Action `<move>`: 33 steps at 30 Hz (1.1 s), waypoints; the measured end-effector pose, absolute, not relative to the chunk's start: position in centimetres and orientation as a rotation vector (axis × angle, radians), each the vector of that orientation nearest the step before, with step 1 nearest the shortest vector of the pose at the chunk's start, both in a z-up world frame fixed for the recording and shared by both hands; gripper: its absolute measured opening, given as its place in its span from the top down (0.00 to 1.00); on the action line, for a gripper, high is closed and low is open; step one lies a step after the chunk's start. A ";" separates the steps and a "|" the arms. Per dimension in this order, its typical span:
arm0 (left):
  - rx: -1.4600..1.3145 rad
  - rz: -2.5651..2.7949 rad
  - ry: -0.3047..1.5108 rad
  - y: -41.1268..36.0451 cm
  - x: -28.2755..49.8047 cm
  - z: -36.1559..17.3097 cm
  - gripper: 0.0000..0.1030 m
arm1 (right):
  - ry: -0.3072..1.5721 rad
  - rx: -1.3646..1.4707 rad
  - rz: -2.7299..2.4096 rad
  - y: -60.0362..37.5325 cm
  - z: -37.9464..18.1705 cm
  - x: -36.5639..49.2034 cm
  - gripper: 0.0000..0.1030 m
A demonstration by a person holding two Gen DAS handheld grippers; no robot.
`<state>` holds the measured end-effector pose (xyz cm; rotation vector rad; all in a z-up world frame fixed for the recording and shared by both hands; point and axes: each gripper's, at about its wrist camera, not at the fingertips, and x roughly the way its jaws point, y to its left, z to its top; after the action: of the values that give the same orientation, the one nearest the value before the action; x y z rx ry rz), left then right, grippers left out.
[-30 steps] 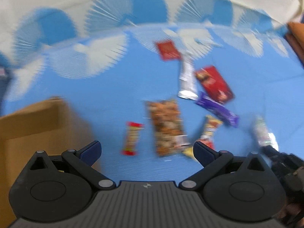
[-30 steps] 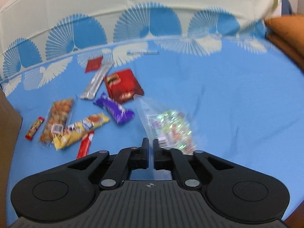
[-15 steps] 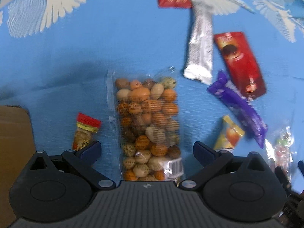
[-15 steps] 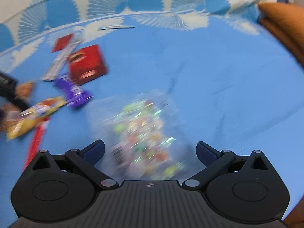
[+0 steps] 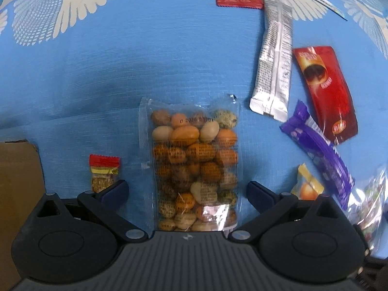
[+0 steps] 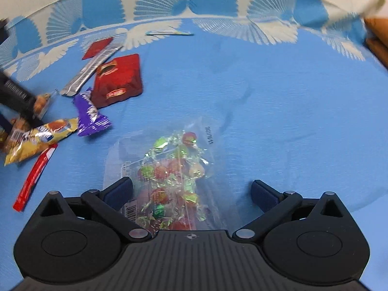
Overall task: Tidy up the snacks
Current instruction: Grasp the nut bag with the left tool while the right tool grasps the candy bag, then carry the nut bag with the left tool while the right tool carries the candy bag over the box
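In the left wrist view the left gripper (image 5: 188, 190) hangs with its jaws spread wide and holding nothing, and the clear bag of coated nuts (image 5: 194, 167) lies centred between the two fingers at the bottom middle of the frame. A small red-topped packet (image 5: 104, 173) sits just beside the left finger, and a cardboard box (image 5: 17, 194) fills the lower left edge. In the right wrist view the right gripper (image 6: 191, 191) is likewise fully open and empty, straddling the clear bag of wrapped candies (image 6: 174, 169) at lower centre; its left finger overlaps the bag's edge. Both hands seem poised to pinch. To do this well, I judge each gripper should drop straight down and close across the bag's middle, gathering film and contents together, since loose cellophane can slip. The left one should keep clear of the small packet. The box is probably the destination.
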<state>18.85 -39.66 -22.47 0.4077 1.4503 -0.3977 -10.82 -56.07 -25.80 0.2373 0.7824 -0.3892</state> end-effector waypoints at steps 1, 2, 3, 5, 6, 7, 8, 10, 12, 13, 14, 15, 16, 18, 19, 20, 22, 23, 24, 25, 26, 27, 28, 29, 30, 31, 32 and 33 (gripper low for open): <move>0.396 -0.393 1.446 -39.6 18.9 -22.3 0.00 | 0.780 0.226 -0.391 -55.8 -25.8 -10.8 0.00; 0.344 -0.379 1.381 -39.4 18.8 -22.0 0.08 | 0.784 0.224 -0.386 -55.4 -25.7 -10.8 0.01; 0.330 -0.388 1.353 -39.0 18.7 -21.4 0.26 | 0.779 0.212 -0.371 -55.0 -25.4 -10.8 0.13; 0.324 -0.429 1.325 -38.4 18.2 -20.2 0.42 | 0.776 0.159 -0.341 -53.6 -24.6 -11.2 0.48; 0.296 -0.459 1.327 -37.9 18.0 -19.7 0.50 | 0.777 0.126 -0.360 -52.9 -24.2 -11.4 0.62; 0.277 -0.469 1.325 -37.3 17.6 -19.3 0.51 | 0.776 0.118 -0.366 -52.4 -23.9 -11.6 0.69; 0.272 -0.471 1.319 -36.8 17.2 -19.0 0.51 | 0.768 0.140 -0.378 -52.0 -23.5 -12.0 0.73; 0.276 -0.482 1.288 -35.7 16.0 -17.8 0.51 | 0.741 0.178 -0.404 -51.1 -22.8 -12.7 0.78; 0.273 -0.496 1.260 -34.3 14.3 -16.7 0.51 | 0.691 0.170 -0.441 -49.4 -21.7 -13.8 0.78; 0.264 -0.508 1.253 -33.4 13.1 -16.4 0.51 | 0.665 0.168 -0.456 -48.7 -21.0 -14.3 0.78; 0.247 -0.529 1.251 -32.0 11.8 -15.3 0.51 | 0.638 0.169 -0.477 -47.9 -20.3 -14.8 0.78; 0.230 -0.545 1.250 -31.3 10.9 -14.6 0.51 | 0.608 0.173 -0.504 -47.1 -19.4 -15.4 0.78; 0.215 -0.563 1.244 -30.2 9.9 -13.8 0.51 | 0.584 0.181 -0.524 -46.4 -18.6 -15.8 0.78; 0.200 -0.597 1.207 -28.0 7.9 -11.8 0.51 | 0.536 0.206 -0.558 -45.3 -16.9 -16.8 0.78; 0.194 -0.605 1.188 -27.0 7.1 -11.1 0.51 | 0.520 0.215 -0.570 -44.8 -16.1 -17.1 0.78; 0.182 -0.617 1.171 -25.9 6.1 -10.0 0.51 | 0.507 0.226 -0.579 -44.2 -15.3 -17.4 0.78; 0.150 -0.637 1.147 -23.6 4.7 -8.5 0.51 | 0.477 0.257 -0.572 -43.1 -13.8 -18.0 0.78; 0.138 -0.647 1.132 -22.3 3.8 -7.6 0.51 | 0.462 0.269 -0.560 -42.3 -12.9 -18.3 0.78; 0.132 -0.652 1.116 -21.1 3.0 -6.9 0.51 | 0.451 0.277 -0.543 -41.5 -12.2 -18.7 0.78; 0.123 -0.654 1.094 -19.6 2.1 -6.1 0.51 | 0.440 0.284 -0.523 -40.5 -11.4 -18.9 0.78; 0.114 -0.658 1.076 -18.1 1.2 -5.2 0.51 | 0.437 0.292 -0.501 -39.5 -10.7 -18.9 0.78; 0.105 -0.659 1.061 -16.7 0.5 -4.5 0.51 | 0.440 0.309 -0.462 -38.2 -10.1 -19.1 0.78; 0.095 -0.656 1.045 -15.0 -0.4 -3.7 0.51 | 0.446 0.323 -0.413 -36.6 -9.5 -19.2 0.78; 0.087 -0.653 1.029 -13.6 -1.1 -3.0 0.51 | 0.452 0.317 -0.363 -34.8 -9.0 -19.2 0.78; 0.085 -0.644 1.012 -12.2 -1.7 -2.5 0.51 | 0.458 0.310 -0.325 -33.1 -8.5 -19.2 0.78; 0.084 -0.625 0.991 -10.6 -2.5 -1.9 0.51 | 0.462 0.313 -0.283 -31.4 -8.0 -19.3 0.78; 0.082 -0.611 0.975 -9.1 -3.1 -1.3 0.51 | 0.461 0.325 -0.247 -29.9 -7.6 -19.5 0.78; 0.078 -0.593 0.962 -7.6 -3.8 -0.8 0.51 | 0.463 0.334 -0.207 -28.2 -7.2 -19.7 0.78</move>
<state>-3.82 -7.56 -0.79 0.0778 0.9619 -0.5932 -19.73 -28.16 -7.16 0.3337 0.4634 -0.2068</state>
